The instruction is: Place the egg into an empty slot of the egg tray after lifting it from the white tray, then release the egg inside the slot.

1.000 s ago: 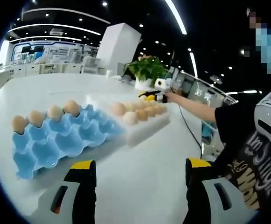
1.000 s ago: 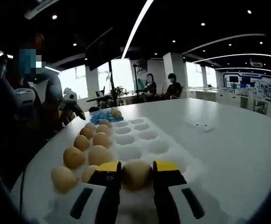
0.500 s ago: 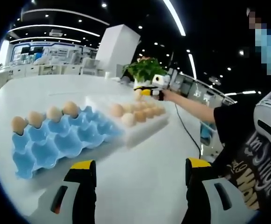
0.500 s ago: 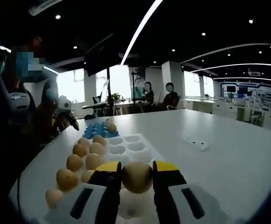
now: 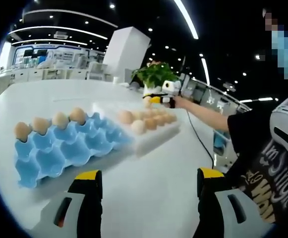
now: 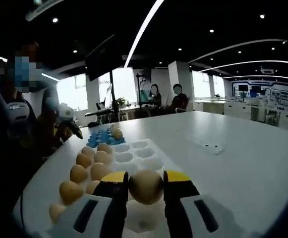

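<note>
In the right gripper view, the right claw (image 6: 145,184) is clamped on one egg (image 6: 146,186). The egg sits between the two yellow-tipped jaws and is held above the near end of the white tray (image 6: 143,154), not touching it. Under the egg, an empty round hollow of the white tray can be seen.

On the white tray, along its left side beyond the claw, lie about eight loose eggs (image 6: 78,173) in two lines; the exact number I cannot tell, because some hide behind others. The hollows on the right side of the white tray are empty. Beyond the far end of the white tray lies the blue egg tray (image 6: 102,136), with an egg at its far end. Both trays rest on the white surface (image 6: 243,168). Left of the egg tray, the left claw (image 6: 74,128) comes into this view in the person's hand.

In the left gripper view, the left claw (image 5: 145,184) has its jaws wide apart and holds nothing; it hovers over the surface (image 5: 148,183), near the egg tray (image 5: 64,151). Four eggs (image 5: 77,115) stand in the far row of the egg tray; its other slots are empty. Just behind the egg tray is the white tray (image 5: 151,133) with its eggs, and above its far end the right claw (image 5: 156,99) holds the egg.
</note>
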The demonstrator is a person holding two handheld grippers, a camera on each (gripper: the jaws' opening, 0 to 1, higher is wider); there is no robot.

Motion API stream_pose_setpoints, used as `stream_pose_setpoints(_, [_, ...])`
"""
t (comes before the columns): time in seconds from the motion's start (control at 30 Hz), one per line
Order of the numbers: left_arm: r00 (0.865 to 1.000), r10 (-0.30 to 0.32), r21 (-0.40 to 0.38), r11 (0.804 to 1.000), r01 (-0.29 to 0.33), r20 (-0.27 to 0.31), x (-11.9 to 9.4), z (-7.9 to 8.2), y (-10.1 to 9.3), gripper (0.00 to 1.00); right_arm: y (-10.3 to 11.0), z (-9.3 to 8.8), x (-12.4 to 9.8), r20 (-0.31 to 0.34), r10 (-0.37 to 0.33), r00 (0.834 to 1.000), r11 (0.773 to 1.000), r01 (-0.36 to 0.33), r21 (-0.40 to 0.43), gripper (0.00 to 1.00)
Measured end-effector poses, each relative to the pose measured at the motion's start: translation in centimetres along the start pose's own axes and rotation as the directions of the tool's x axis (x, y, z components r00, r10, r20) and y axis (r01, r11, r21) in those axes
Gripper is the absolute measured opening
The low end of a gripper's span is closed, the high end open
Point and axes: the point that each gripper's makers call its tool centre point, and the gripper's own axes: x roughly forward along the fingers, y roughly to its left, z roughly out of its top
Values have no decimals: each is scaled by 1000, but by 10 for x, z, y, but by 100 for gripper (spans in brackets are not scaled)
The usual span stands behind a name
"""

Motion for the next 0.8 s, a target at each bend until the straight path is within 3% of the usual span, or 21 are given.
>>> stream_pose_setpoints(0.13, [1000, -4, 3, 1000, 4, -2, 2, 1, -1, 80, 3, -19, 2, -72, 5, 997, 1000, -5, 0, 39])
stream_pose_setpoints(0.2, [1000, -3, 2, 1000, 3, 0, 3, 3, -1, 80, 7, -12, 6, -21, 20, 1000, 1000, -20, -24, 33])
stream_pose_setpoints(0.23, [1000, -3, 2, 1000, 3, 1, 3, 3, -1, 80, 7, -11, 9, -26, 5, 1000, 999, -6, -45, 33])
stream_pose_setpoints(0.53, [1000, 1, -1, 1000, -1, -2, 3, 3, 0, 79, 1, -11, 3, 2, 11, 1000, 1000, -11, 23, 33])
stream_pose_setpoints(0.73, [1000, -11, 1, 1000, 11, 3, 5, 5, -1, 79, -8, -7, -1, 27, -44, 999, 999, 44, 17, 33])
stream_pose_setpoints(0.8, [1000, -17, 4, 1000, 17, 4, 5, 5, -2, 79, -11, 6, -4, 84, -72, 994, 997, 69, 38, 33])
